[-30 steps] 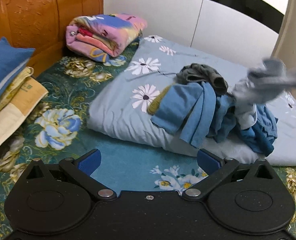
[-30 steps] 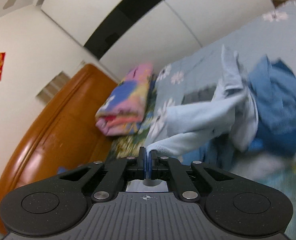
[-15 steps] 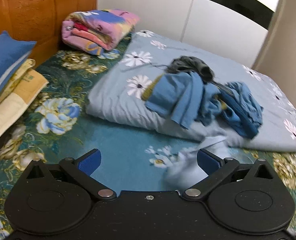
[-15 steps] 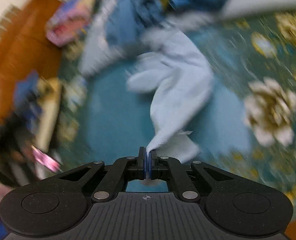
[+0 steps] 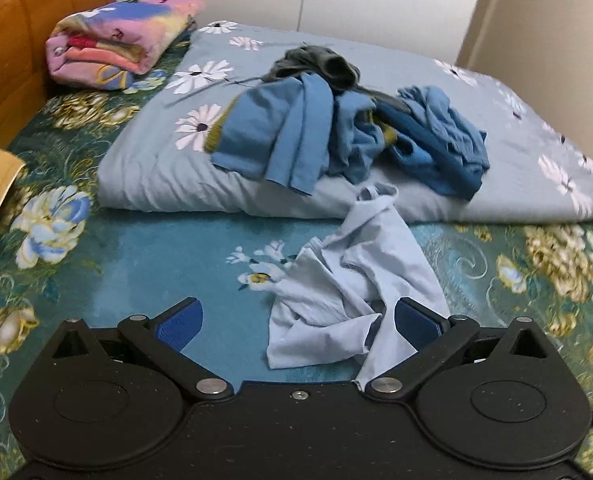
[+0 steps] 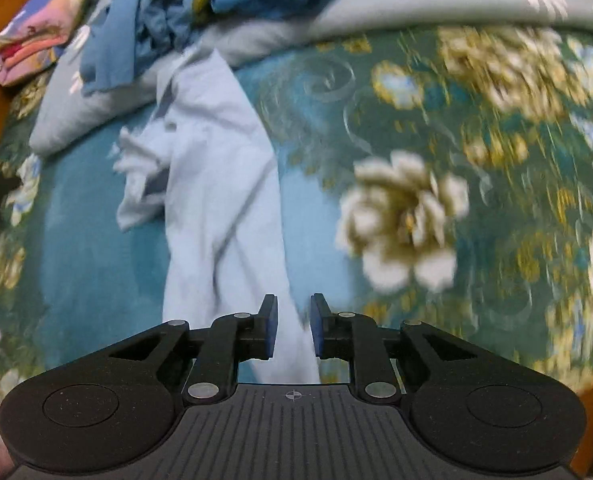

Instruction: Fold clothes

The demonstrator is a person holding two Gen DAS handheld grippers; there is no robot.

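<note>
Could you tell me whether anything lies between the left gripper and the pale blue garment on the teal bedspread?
Nothing visible does. The left gripper is open right above the pale blue garment, which lies crumpled on the bedspread. The pile of blue clothes sits farther back on the grey quilt, clear of the approach.

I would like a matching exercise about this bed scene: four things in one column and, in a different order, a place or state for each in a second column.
Things:
1. pale blue garment
2. pink folded blanket
3. pile of blue clothes
4. left gripper

Places or states:
A. heaped on the grey flowered quilt
B. jaws wide open
C. crumpled on the teal bedsheet
D. at the orange headboard

Pairs: 1-C, 2-D, 3-A, 4-B
</note>
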